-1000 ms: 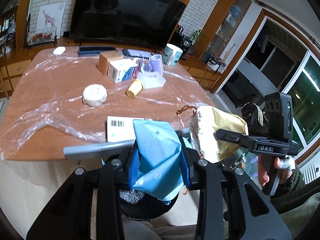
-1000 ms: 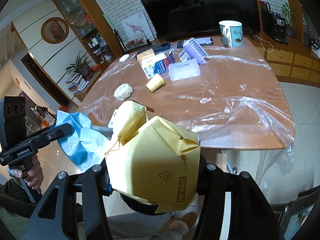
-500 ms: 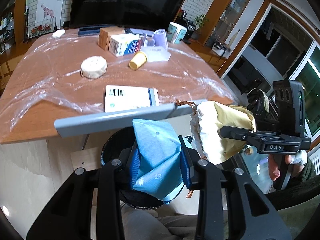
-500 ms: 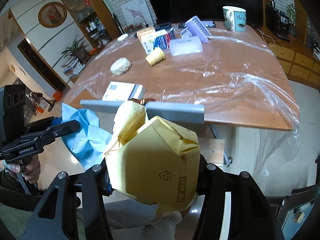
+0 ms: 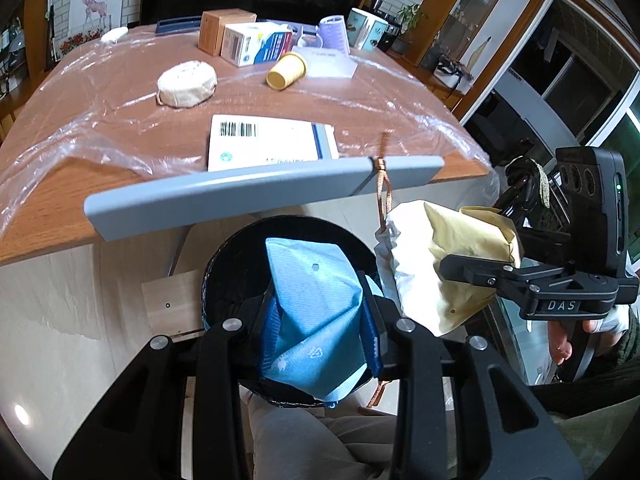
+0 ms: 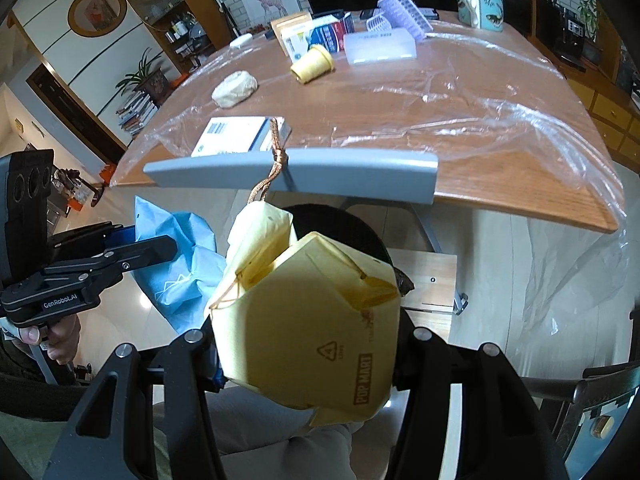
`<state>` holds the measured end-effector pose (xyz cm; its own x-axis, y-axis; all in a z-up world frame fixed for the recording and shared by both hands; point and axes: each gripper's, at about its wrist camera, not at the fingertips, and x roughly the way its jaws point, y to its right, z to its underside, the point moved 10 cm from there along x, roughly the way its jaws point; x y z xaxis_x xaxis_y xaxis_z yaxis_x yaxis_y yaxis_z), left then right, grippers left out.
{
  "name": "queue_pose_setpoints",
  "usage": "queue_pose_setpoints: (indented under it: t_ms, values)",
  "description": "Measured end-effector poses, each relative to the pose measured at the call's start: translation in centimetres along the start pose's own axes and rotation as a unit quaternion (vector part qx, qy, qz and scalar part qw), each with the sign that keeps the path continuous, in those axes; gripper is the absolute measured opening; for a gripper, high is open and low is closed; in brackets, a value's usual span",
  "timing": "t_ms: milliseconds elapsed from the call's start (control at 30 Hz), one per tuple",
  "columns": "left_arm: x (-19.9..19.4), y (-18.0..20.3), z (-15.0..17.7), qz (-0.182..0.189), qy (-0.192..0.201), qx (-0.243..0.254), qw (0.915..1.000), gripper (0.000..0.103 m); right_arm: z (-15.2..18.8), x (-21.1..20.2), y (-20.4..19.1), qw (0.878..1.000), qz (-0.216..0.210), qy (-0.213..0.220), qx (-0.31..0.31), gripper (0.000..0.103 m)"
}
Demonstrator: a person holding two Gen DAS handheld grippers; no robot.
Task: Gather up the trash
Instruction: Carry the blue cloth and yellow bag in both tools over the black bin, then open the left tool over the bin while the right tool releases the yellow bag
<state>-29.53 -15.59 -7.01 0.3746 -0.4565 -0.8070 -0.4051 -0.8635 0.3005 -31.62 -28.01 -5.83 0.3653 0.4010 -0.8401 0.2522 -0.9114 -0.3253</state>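
My left gripper (image 5: 320, 332) is shut on a crumpled blue paper bag (image 5: 316, 304) and holds it over the round black trash bin (image 5: 232, 252) on the floor below the table edge. My right gripper (image 6: 308, 344) is shut on a crumpled yellow paper bag (image 6: 312, 320) with a brown cord handle (image 6: 276, 168), beside the bin (image 6: 360, 232). The yellow bag (image 5: 452, 256) and right gripper (image 5: 464, 268) show at the right of the left wrist view. The blue bag (image 6: 176, 264) and left gripper (image 6: 168, 246) show at the left of the right wrist view.
The wooden table (image 5: 100, 92), covered in clear plastic film, carries a white barcode box (image 5: 268, 142), a round white lump (image 5: 186, 84), a tipped yellow cup (image 5: 286, 71), boxes (image 5: 248, 40) and a mug (image 6: 478, 0). A grey bar (image 5: 260, 192) runs along its near edge.
Both grippers have risen and tipped downward with their bags. The table has moved away and the black bin has come into view beneath the blue bag.
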Motion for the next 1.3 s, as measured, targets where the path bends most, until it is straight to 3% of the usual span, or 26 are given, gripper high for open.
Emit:
queue_pose_setpoints:
  t_ms: [1100,1133,1167,1200,1233,1300]
  values:
    - [5.9,-2.0,1.2,-0.042,-0.054,-0.001,0.9977,0.036,1.0,7.2,1.5,0.998,0.025,-0.059,0.005,0.056]
    - [6.0,-2.1,1.1,-0.042,-0.053,-0.002,0.9977,0.038,1.0,7.2,1.5,0.998,0.027,-0.057,0.005,0.058]
    - [6.0,-2.0,1.0,-0.038,-0.053,-0.005,0.9979,0.045,0.9,7.1,1.5,0.998,0.029,-0.055,0.003,0.066]
    - [5.9,-2.0,0.9,-0.034,-0.052,-0.007,0.9980,0.052,0.8,7.0,1.5,0.998,0.034,-0.052,0.001,0.073]
    - [5.8,-2.0,0.7,-0.037,-0.048,-0.009,0.9982,0.066,0.7,6.8,1.6,0.998,0.040,-0.048,-0.003,0.084]
    - [5.4,-2.1,0.4,-0.043,-0.039,-0.007,0.9983,0.070,0.5,6.4,1.7,0.998,0.050,-0.041,-0.011,0.087]
